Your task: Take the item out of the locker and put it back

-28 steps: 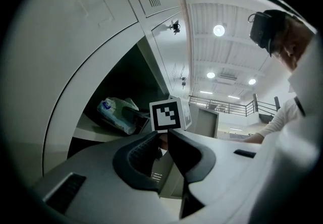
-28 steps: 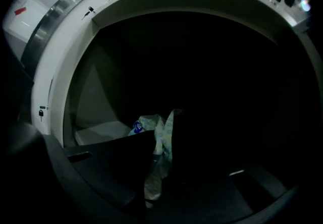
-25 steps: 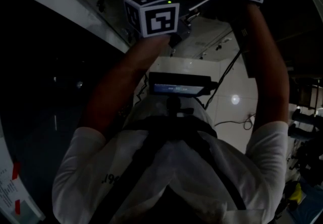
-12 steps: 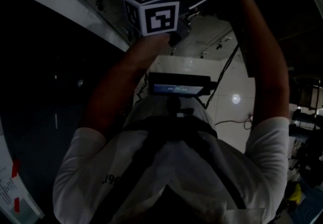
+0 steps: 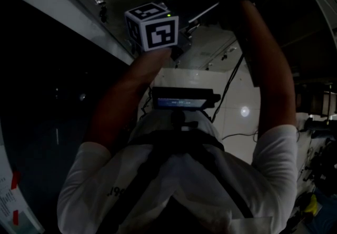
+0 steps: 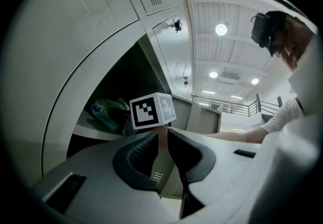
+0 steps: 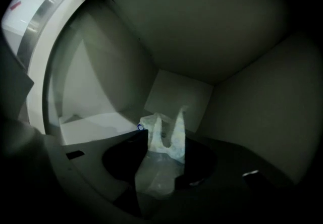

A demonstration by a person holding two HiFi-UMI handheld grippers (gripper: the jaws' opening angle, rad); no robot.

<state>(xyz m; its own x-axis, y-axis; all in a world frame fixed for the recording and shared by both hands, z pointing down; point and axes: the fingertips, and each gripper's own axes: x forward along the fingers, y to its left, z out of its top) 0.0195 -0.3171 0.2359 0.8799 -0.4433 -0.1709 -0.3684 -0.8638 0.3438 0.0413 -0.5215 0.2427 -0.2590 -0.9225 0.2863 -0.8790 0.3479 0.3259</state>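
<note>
Right gripper (image 7: 162, 140) lets go inside the locker (image 7: 242, 92).
Jaws just opening, plastic bag (image 7: 165, 145) upright between them, dead ahead; left gripper (image 6: 162, 140) clamps the door edge (image 6: 160, 177).

White slatted ceiling (image 6: 237, 51) w/ round lights (image 6: 220, 29), glossy tile floor (image 5: 200, 77).

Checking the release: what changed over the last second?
The right gripper, inside the locker, shifted left in the head view. Its jaws have just been opening, letting go of the plastic bag between them. The left gripper stayed put.
</note>
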